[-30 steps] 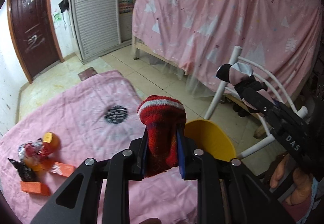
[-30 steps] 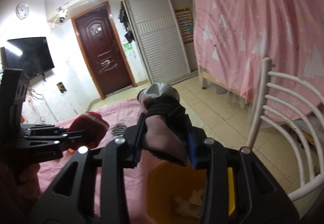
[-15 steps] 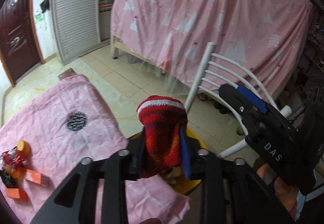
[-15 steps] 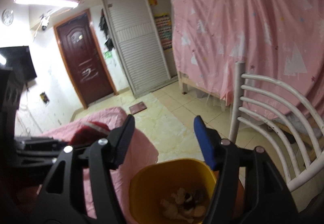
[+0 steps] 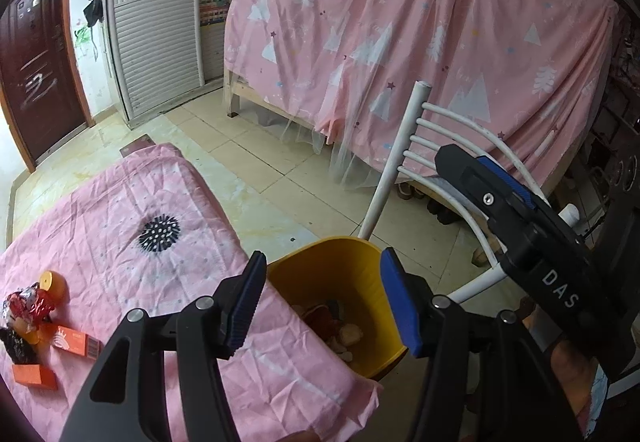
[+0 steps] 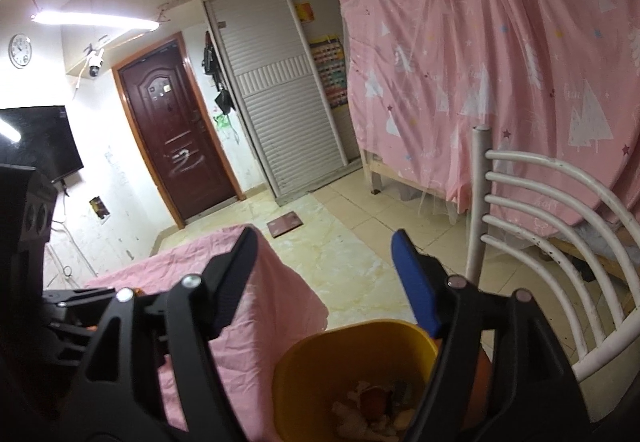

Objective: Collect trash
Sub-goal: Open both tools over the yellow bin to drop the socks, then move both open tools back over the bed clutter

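Note:
A yellow bin stands on the floor at the corner of the pink-covered table. Several pieces of trash lie in it, a red one among them. My left gripper hangs over the bin, jaws opening, nothing between them. My right gripper is also above the bin, jaws opening and empty; its body shows at the right of the left wrist view. More trash stays on the table's left: a crumpled red wrapper, an orange cap and orange boxes.
A white metal chair stands just behind the bin. Behind it a pink curtain hangs over a wooden bed frame. A person's hand holds the right gripper. Tiled floor leads to a dark door.
Both grippers let go: the red striped piece left my left jaws and the grey-black piece left my right jaws, and both now lie in the bin. Both sets of jaws have widened.

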Motion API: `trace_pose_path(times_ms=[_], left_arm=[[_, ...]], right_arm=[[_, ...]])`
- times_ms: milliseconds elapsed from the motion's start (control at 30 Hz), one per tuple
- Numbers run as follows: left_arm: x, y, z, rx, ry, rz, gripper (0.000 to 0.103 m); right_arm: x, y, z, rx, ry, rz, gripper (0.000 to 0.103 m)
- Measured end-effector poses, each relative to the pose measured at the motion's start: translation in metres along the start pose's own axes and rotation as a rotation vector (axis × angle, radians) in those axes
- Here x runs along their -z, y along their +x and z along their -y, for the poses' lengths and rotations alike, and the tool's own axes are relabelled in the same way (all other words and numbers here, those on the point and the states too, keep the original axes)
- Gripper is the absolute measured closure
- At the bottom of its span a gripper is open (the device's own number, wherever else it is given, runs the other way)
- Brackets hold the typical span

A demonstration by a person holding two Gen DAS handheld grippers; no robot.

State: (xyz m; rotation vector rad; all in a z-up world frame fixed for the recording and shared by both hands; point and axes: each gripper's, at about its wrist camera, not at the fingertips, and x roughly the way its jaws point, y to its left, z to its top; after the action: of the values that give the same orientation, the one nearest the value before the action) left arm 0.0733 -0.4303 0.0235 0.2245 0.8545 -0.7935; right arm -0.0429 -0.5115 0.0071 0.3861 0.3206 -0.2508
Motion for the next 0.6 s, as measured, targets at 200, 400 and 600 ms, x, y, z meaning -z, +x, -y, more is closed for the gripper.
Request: trace_pose_path(times_ms=[200,400,600], left_arm=[[0.005,-0.017,-0.016,-0.035,-0.022,0.025,0.050],[0.011,-0.034,-0.036,-0.077,-0.057,0.040,0.050],[0.023,-0.052,-0.067,-0.145,-0.112,0.060,0.047]], right_arm=[[0.001,0.008,-0.018,-0.043,-0.038,-0.017,0.034],[0.005,0.013,-0.041,-0.088,-0.086,-0.035,0.029],[0.009,0.016,-0.058,-0.131,-0.109,-0.044,0.028]])
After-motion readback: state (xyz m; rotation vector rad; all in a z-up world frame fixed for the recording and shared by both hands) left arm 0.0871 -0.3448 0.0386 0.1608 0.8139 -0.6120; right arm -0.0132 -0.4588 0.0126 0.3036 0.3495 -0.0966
